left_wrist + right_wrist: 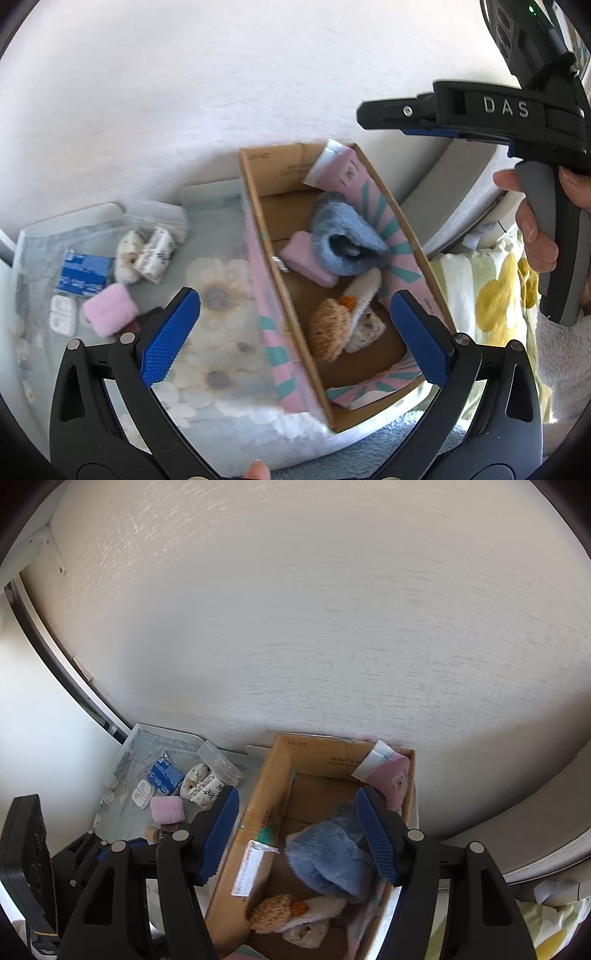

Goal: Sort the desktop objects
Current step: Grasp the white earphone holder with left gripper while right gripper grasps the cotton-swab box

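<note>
An open cardboard box (pixel 258 206) (pixel 275 775) stands on a flower-print table cover. In it lie a fluffy blue slipper (pixel 343 240) (pixel 325 860), a pink pad (pixel 306 264), a tan fuzzy toy (pixel 328 328) (pixel 273 912) and a pink packet (pixel 341 168) (pixel 391 775). Left of the box lie a pink fluffy pouch (pixel 109 310) (pixel 167 809), a blue packet (pixel 83 273) (pixel 162 773), a white earbud case (pixel 62 315) (pixel 142 794) and printed rolls (pixel 146 251) (pixel 201 784). My left gripper (pixel 295 332) is open and empty above the box's near end. My right gripper (pixel 299 836) is open and empty above the box; it shows at upper right in the left wrist view (pixel 373 110).
A white textured wall (pixel 295 627) stands right behind the table. A clear plastic bag (pixel 162 218) lies by the rolls. A yellow flowered cushion (pixel 495 291) lies to the right of the box. A black device (pixel 26 856) stands at the left edge.
</note>
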